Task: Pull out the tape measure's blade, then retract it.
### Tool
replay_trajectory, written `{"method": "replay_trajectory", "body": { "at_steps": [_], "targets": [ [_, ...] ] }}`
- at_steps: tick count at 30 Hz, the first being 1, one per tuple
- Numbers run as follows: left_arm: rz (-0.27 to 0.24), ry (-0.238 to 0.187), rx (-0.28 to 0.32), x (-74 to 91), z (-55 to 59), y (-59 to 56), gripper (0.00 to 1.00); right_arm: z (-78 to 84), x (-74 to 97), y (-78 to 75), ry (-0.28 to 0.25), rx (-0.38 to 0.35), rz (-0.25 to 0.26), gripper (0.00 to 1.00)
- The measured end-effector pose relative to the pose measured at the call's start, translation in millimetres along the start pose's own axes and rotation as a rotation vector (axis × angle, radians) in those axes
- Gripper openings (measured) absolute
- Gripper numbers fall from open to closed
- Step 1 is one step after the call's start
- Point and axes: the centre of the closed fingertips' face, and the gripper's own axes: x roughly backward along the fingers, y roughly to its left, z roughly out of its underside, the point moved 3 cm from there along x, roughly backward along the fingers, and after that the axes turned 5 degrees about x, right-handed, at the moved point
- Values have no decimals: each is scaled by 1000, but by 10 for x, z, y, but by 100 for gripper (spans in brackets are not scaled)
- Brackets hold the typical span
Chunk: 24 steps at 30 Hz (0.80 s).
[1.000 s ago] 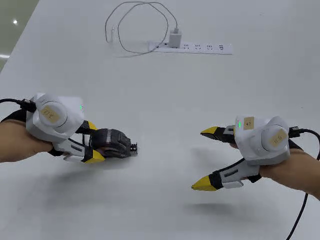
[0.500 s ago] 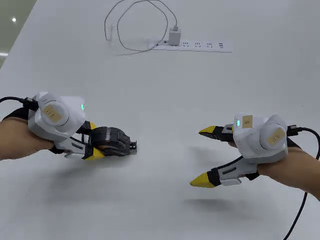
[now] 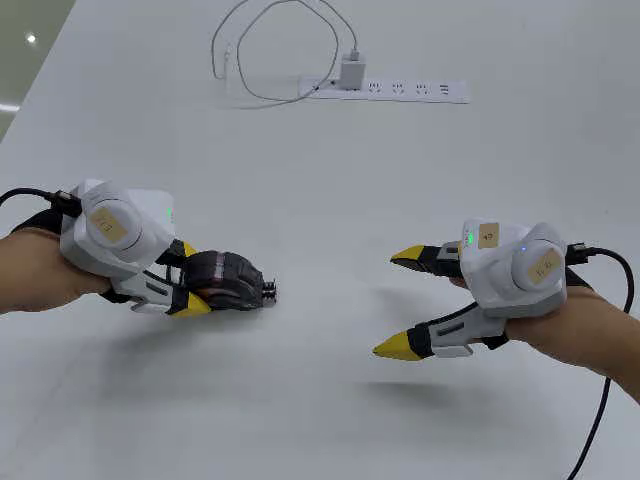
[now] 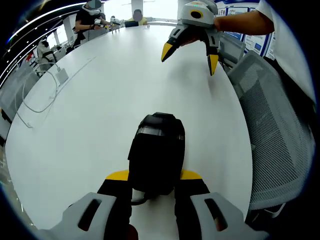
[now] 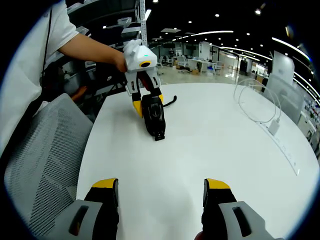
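A black tape measure [image 3: 226,280] lies on the white table, its blade hook pointing right. My left gripper [image 3: 188,278] is shut on the case, its yellow tips pressed to both sides. From the left gripper view the tape measure [image 4: 157,150] sits clamped between the jaws. My right gripper [image 3: 405,301] hovers to the right of the case, open, with nothing between its yellow fingertips [image 3: 393,349]. The right gripper view looks across bare table at the tape measure [image 5: 154,115] and the left gripper [image 5: 142,107] holding it. In the left gripper view the right gripper [image 4: 190,54] hangs open far ahead.
A white power strip [image 3: 395,91] with a charger [image 3: 354,73] and a looping white cable [image 3: 270,40] lies at the table's far side. Black cables trail from both grippers. A mesh chair [image 5: 35,160] stands beside the table edge. People sit at the far end of the table [image 4: 100,20].
My right gripper has drifted a little left toward the tape measure, still open. The left gripper stays shut on the case, which has barely moved.
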Motion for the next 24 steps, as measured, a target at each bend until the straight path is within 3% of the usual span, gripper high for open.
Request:
{"method": "replay_trajectory", "body": {
  "at_steps": [10, 24],
  "targets": [
    [-15, 6, -54, 2, 1, 1, 27, -126, -182, -46, -39, 18, -7, 60],
    [-13, 12, -70, 0, 2, 8, 27, -255, -473, -68, -84, 15, -36, 51]
  ]
}}
